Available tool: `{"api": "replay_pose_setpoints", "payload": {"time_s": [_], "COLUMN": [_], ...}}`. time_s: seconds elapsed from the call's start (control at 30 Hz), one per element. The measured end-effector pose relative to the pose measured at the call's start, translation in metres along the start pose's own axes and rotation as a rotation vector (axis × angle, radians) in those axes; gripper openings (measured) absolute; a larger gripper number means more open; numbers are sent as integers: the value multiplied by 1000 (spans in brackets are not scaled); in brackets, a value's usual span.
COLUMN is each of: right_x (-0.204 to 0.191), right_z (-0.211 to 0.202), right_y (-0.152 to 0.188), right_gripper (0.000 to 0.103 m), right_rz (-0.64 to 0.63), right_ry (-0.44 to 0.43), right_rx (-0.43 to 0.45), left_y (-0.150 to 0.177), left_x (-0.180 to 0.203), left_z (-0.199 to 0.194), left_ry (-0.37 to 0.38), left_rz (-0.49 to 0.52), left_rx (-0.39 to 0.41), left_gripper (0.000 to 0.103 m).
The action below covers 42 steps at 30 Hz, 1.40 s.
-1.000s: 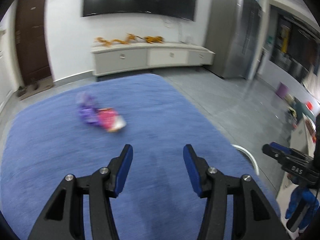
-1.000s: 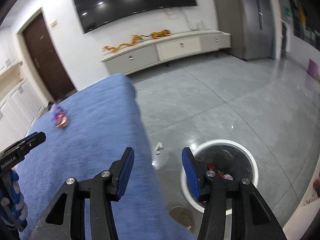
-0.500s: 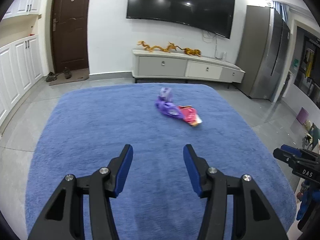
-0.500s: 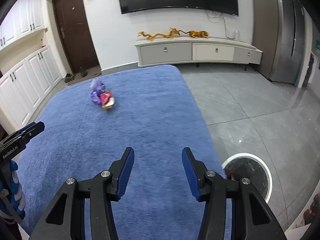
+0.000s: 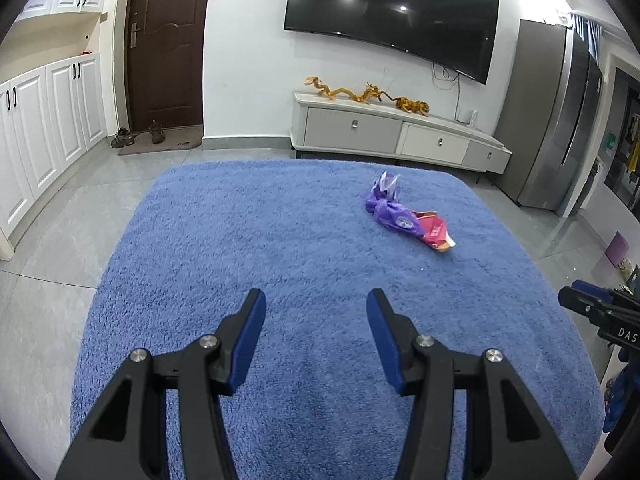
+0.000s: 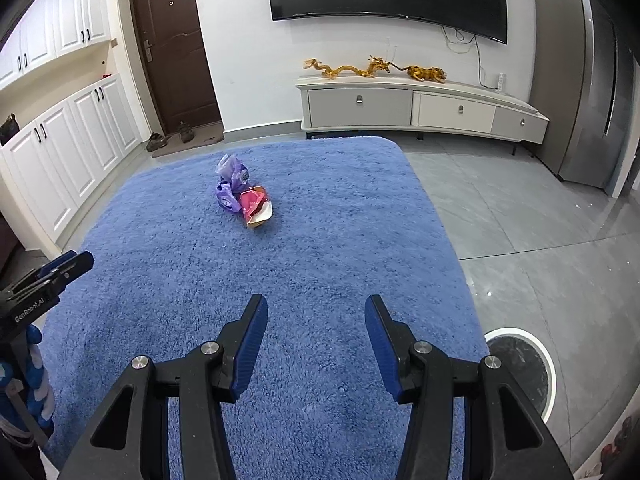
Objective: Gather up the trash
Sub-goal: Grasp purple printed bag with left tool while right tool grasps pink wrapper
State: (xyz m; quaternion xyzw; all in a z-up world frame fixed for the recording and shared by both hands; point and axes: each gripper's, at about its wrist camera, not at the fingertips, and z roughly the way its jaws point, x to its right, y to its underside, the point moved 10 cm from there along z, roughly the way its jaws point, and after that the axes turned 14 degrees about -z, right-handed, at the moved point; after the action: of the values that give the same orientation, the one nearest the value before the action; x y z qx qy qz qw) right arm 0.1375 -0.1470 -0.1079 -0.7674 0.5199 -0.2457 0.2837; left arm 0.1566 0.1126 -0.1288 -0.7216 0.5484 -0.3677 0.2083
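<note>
A crumpled purple wrapper (image 5: 390, 210) and a pink-red snack packet (image 5: 435, 232) lie together on the blue rug (image 5: 248, 240), far ahead and right of my left gripper (image 5: 316, 304), which is open and empty. In the right wrist view the purple wrapper (image 6: 229, 190) and pink packet (image 6: 256, 206) lie ahead and to the left of my right gripper (image 6: 315, 308), also open and empty. A round white-rimmed trash bin (image 6: 520, 368) with a black liner stands on the grey floor just right of the rug, near the right gripper.
A low white TV cabinet (image 5: 396, 136) with golden figurines stands against the far wall under a wall TV. White cupboards (image 6: 60, 148) line the left side, with a brown door (image 5: 166, 44) and shoes beyond. A grey fridge (image 5: 560, 120) stands at the right.
Both views have swung left from the bin and floor toward the rug and wall. The trash pile now sits ahead of both grippers. Both stay open.
</note>
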Motion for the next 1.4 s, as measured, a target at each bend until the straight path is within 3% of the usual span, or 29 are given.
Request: {"api": "replay_pose_setpoints", "payload": {"time_s": [0.43,0.87,1.13,1.23,1.4], "right_x": [3,5,0,-4,-13], "right_z": [30,89,111,122,138], "right_y": [-14,-58,-72,-76,-81], "right_gripper": [48,48,45,41,39], "right_rz": [-27,19,12,20,17], "right_ry": [-71,-233,-295,-321,-361], "right_rx": [-8,36,41,39,23], "left_y": [3,-56,-58,-53,-56], "left_x": [16,85,102,98,88], "left_z": [50,133,184,199,201], "left_ry": [17,180,219,199,261], "left_rz": [30,23,24,48,16], "left_rx": [-119,-220,-325,-349,-346], "left_gripper": [51,50,49,43,37]}}
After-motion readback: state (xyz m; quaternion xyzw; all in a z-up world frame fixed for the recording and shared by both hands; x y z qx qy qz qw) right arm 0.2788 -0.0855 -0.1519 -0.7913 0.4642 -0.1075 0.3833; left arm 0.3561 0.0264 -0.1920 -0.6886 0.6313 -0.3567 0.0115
